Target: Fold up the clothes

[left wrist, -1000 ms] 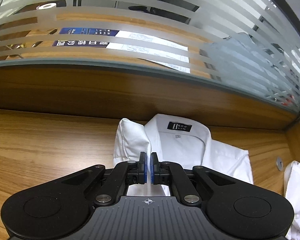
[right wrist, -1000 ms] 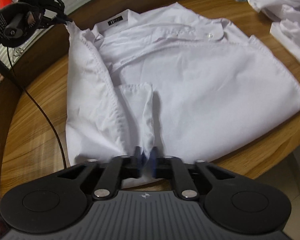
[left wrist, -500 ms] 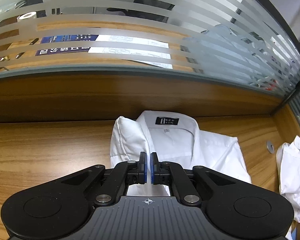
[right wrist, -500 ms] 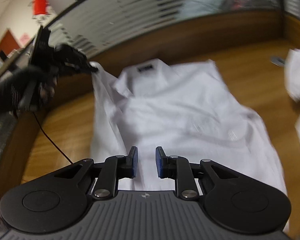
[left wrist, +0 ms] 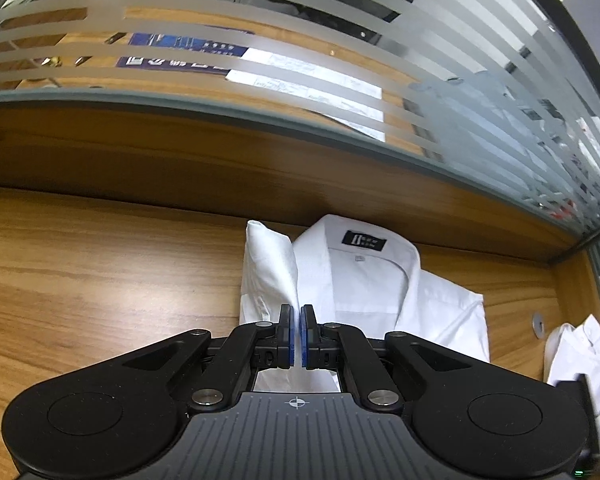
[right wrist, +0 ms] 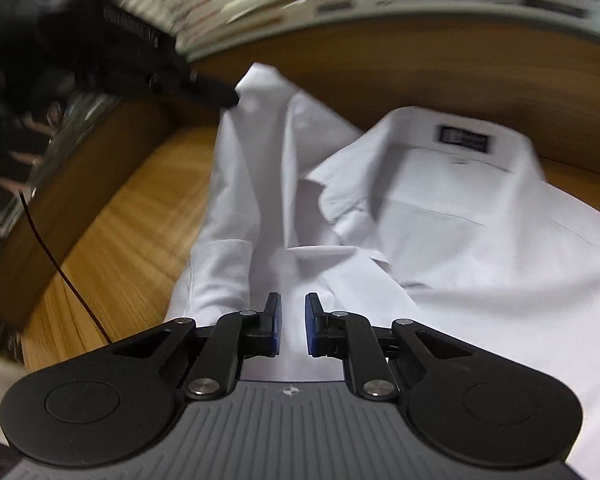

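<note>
Meanwhile the right gripper [right wrist: 293, 324], which pinched the hem a second ago, has let go and swung up over the white shirt [left wrist: 364, 292], jaws closing on nothing, while the left gripper [left wrist: 297, 336] stays clamped on its lifted shoulder fold, collar pointing toward the striped glass partition [left wrist: 300, 60] across the wooden table [left wrist: 100, 272].

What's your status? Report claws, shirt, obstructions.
Left claw shut on white shirt fold, lifted. Right claw closing, nothing gripped, over shirt. Second garment lies aside, clear.
</note>
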`<state>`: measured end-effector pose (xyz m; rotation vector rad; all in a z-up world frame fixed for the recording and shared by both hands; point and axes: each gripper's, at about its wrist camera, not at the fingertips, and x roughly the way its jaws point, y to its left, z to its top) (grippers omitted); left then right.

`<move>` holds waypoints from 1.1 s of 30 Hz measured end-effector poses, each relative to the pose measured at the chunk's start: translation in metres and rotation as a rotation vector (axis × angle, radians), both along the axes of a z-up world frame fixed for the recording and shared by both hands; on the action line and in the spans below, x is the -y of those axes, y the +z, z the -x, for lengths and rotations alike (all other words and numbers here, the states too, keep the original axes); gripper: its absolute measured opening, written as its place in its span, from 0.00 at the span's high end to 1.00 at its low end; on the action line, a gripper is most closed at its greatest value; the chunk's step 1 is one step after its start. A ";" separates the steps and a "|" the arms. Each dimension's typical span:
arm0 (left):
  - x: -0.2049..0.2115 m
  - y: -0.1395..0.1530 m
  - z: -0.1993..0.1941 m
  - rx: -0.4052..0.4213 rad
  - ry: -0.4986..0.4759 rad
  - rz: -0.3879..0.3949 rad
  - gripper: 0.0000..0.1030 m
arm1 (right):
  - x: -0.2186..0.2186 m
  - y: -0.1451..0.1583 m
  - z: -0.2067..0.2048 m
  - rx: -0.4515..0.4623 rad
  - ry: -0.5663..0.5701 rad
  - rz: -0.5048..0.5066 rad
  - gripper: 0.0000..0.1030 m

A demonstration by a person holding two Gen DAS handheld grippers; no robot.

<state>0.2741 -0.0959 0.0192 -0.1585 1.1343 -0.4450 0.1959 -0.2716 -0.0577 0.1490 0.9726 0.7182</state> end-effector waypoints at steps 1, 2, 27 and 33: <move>-0.001 0.000 -0.001 -0.005 0.001 0.003 0.95 | -0.005 -0.003 -0.006 -0.004 0.023 -0.012 0.89; -0.002 0.000 -0.003 -0.007 -0.002 0.005 0.96 | -0.009 -0.006 -0.012 -0.009 0.044 -0.025 0.90; 0.003 -0.005 -0.007 0.000 -0.112 0.103 0.96 | -0.010 -0.008 -0.051 -0.027 -0.260 -0.094 0.83; -0.011 0.002 -0.001 0.040 -0.062 0.116 0.78 | 0.026 0.022 -0.006 -0.039 -0.305 -0.221 0.46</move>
